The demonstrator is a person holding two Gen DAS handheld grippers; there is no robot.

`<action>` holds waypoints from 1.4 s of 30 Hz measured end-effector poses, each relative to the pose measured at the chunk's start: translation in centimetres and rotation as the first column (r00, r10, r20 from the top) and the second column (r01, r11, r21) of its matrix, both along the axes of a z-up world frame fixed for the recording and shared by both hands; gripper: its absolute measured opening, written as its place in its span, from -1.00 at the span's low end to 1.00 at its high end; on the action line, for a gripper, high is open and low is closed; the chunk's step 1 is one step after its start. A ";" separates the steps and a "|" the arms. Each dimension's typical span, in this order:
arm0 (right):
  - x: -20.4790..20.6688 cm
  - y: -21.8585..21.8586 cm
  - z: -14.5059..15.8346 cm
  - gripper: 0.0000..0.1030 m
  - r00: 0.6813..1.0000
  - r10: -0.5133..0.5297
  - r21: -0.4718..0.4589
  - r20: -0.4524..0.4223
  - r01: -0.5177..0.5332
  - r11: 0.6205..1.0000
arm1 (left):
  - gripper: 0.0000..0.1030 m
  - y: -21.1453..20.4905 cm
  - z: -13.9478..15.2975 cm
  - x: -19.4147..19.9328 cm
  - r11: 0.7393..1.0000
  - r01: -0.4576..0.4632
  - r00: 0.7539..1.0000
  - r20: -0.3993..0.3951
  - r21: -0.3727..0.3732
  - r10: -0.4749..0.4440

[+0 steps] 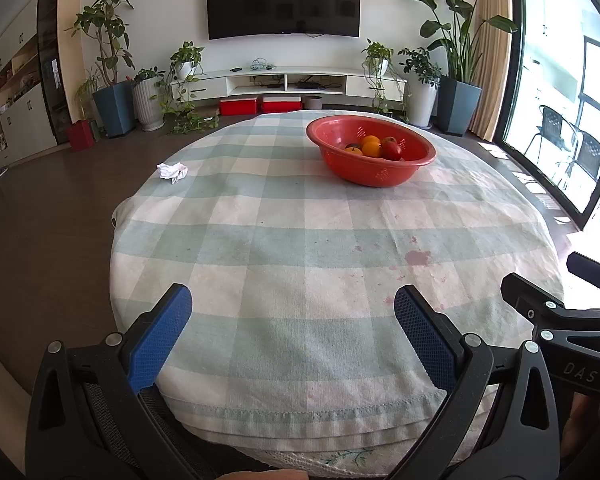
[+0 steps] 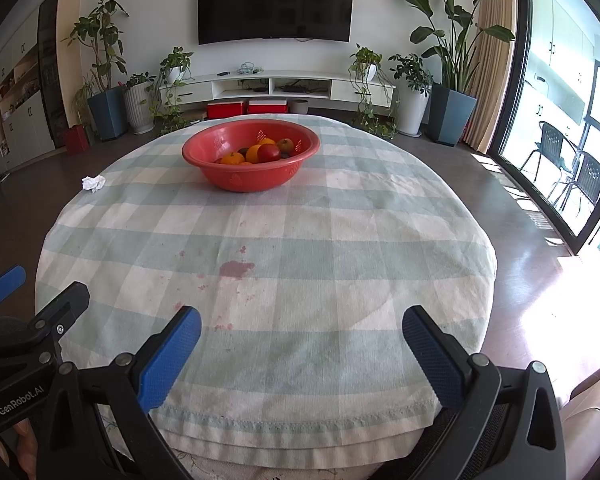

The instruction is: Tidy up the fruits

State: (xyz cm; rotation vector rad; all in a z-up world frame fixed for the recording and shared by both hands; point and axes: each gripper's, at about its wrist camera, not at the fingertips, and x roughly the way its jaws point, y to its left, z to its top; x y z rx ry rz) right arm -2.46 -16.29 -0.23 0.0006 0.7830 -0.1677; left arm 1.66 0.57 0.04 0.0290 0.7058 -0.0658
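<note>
Both grippers sit at the near edge of the round table, nothing in either. Left gripper (image 1: 292,300): blue-padded fingers (image 1: 160,336) spread wide, empty, over the checked tablecloth (image 1: 284,240). Right gripper (image 2: 302,320): same, fingers (image 2: 170,358) wide apart, holding nothing. The two are side by side: the right one's black frame shows at the right border of the left wrist view, the left one's at the left border of the right wrist view.

Mid-table: reddish stains (image 2: 236,269) on the cloth, a bit past the grippers, roughly between them.

Left edge of the table, further out: crumpled white tissue (image 1: 173,171), well apart from everything else.

Far side of the table, towards the far edge: red perforated basin (image 2: 250,155) with the fruit in it: oranges (image 2: 257,152), a red apple (image 2: 269,153), a second reddish fruit (image 2: 285,144) behind, something dark underneath that I can't identify. No fruit visible on the cloth outside the basin.

Beyond the table: white TV console (image 1: 288,80), red boxes (image 1: 238,107) on the floor below it, potted plants on both sides, wall TV (image 1: 283,0) above.
</note>
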 end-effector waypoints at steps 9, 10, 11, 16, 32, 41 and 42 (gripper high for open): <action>0.0 0.0 0.0 1.00 1.000 0.000 0.000 0.000 0.000 1.000 | 1.00 0.0 0.0 0.0 1.000 0.001 1.000 -0.001 -0.001 -0.001; 0.0 0.0 0.0 1.00 1.000 0.000 0.000 0.000 0.000 1.000 | 1.00 0.0 0.0 0.0 1.000 0.001 1.000 -0.001 -0.001 -0.001; 0.0 0.0 0.0 1.00 1.000 0.000 0.000 -0.001 0.000 1.000 | 1.00 0.0 0.0 0.0 1.000 0.001 1.000 -0.001 -0.001 -0.001; 0.0 0.0 0.0 1.00 1.000 0.000 0.001 -0.001 0.000 1.000 | 1.00 0.0 0.0 0.0 1.000 0.000 1.000 0.000 -0.001 0.000; 0.0 0.0 0.1 1.00 1.000 0.000 0.000 -0.001 0.000 1.000 | 1.00 0.1 0.0 0.0 1.000 0.000 1.000 -0.001 -0.002 0.000; 0.0 0.0 0.1 1.00 1.000 0.001 0.001 -0.003 -0.001 1.000 | 1.00 0.1 0.0 -0.2 1.000 0.001 1.000 0.005 -0.007 -0.001; 0.0 0.0 0.1 1.00 1.000 0.000 0.001 -0.004 0.000 1.000 | 1.00 0.0 0.1 -0.3 1.000 0.000 1.000 0.010 -0.007 0.000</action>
